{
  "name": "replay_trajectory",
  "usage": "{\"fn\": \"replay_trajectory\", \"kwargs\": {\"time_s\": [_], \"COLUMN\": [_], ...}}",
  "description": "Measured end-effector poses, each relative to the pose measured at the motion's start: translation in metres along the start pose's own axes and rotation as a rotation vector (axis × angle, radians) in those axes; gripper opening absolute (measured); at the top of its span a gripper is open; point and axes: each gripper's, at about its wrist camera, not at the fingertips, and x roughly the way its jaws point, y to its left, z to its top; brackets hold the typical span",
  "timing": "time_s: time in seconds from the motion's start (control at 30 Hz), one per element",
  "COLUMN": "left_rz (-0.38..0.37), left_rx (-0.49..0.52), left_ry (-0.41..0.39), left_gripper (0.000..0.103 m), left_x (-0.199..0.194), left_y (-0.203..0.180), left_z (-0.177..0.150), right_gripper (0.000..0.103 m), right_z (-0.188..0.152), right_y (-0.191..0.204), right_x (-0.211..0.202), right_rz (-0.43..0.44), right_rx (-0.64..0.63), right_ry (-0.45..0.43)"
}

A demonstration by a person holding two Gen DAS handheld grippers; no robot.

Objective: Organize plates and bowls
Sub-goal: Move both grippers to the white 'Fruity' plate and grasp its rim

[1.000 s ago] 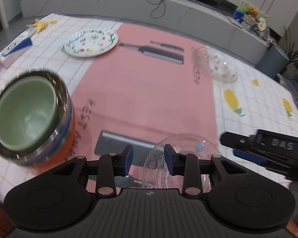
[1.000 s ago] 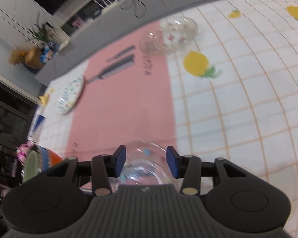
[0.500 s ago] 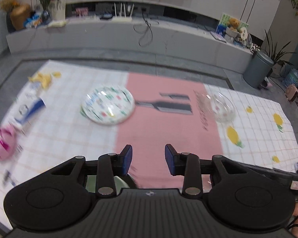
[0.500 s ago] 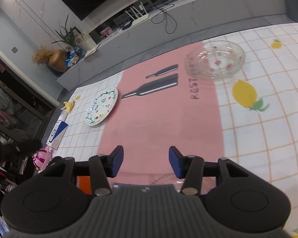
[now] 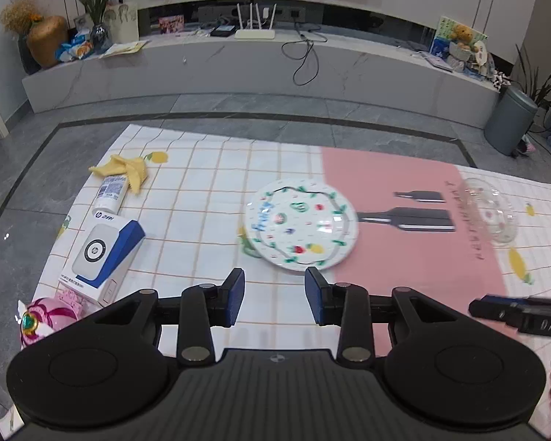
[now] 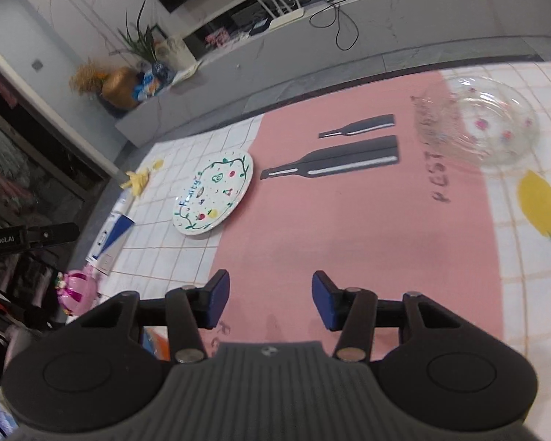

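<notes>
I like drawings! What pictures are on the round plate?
The plate is white with a green vine ring, little fruits and blue writing; clearest in the left wrist view.

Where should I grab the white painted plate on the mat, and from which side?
Probably by the near rim of the painted plate: it lies flat with only its thin raised edge offering a hold. Bring the left gripper, jaws open, in low from directly in front.

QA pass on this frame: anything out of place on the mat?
Yes: non-dishware clutter at the mat's left edge, a banana peel beside a tipped-over white bottle. The painted plate and glass bowl sit flat, undamaged.
</notes>
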Motion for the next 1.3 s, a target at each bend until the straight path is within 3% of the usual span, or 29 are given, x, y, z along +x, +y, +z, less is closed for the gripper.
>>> {"fn": "replay_trajectory", "kwargs": {"time_s": [0.43,0.8,0.97,1.1,1.3], "left_rz": [-0.095,-0.176,-0.176,-0.185,-0.211], "left_rx": [-0.123,-0.279,-0.288,-0.300,-0.301], "left_ry": [0.015,0.019,-0.005,-0.026,-0.021], "left_gripper": [0.044,0.046,0.046,0.046,0.030], "left_x": [0.077,0.145,0.156,0.161,0.165], "left_y": [0.065,0.088,0.087,0.086,0.080], "left_z": [0.005,0.004,0.007,0.010,0.012], "right_gripper": [0.048,0.038,0.036,0.021,0.013], "right_z": [0.062,0.086,0.091,0.093,0.090], "right_y": [0.024,0.018,0.014,0.011,0.005], "right_x": [0.095,0.163,0.173,0.179,0.187], "right_rz": [0.014,0.004,0.015,0.041,0.093], "right_rx": [0.060,0.114,0.126,0.145,0.219], "right_ry": [0.061,0.078,0.058,0.069,0.069]}}
